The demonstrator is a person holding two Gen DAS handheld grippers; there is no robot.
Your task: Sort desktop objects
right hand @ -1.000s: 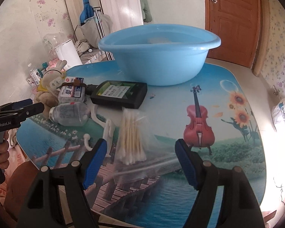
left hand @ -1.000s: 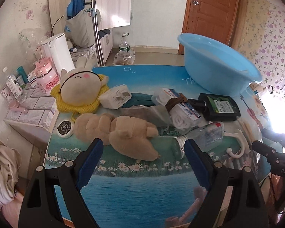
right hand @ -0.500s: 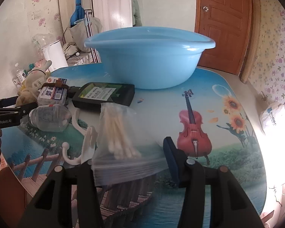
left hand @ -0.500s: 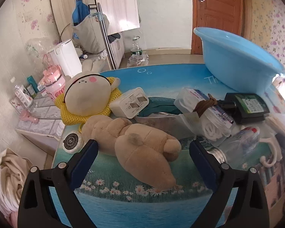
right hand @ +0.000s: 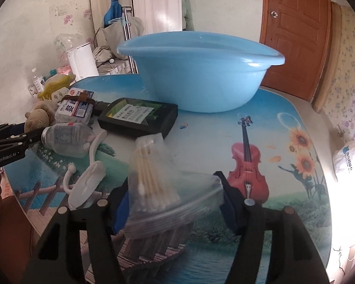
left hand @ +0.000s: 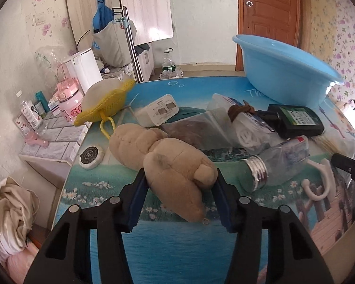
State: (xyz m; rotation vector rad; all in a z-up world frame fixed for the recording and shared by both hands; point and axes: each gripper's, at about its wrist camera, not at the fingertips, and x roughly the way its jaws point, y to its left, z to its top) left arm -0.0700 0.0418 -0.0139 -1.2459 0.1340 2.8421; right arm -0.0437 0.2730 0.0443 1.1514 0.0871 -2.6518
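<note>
Tan plush toy (left hand: 175, 172) pinched in left gripper (left hand: 179, 201), swab bag (right hand: 158, 189) in right gripper (right hand: 175, 203)

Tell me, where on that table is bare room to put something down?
Free: the table around the violin picture, right of the basin and the swab bag; also the near edge by the plush. Crowded: the strip from plush to black bottle.

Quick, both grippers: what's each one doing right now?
Left gripper: just closed on the tan plush toy.
Right gripper: closed on the cotton-swab bag.
</note>
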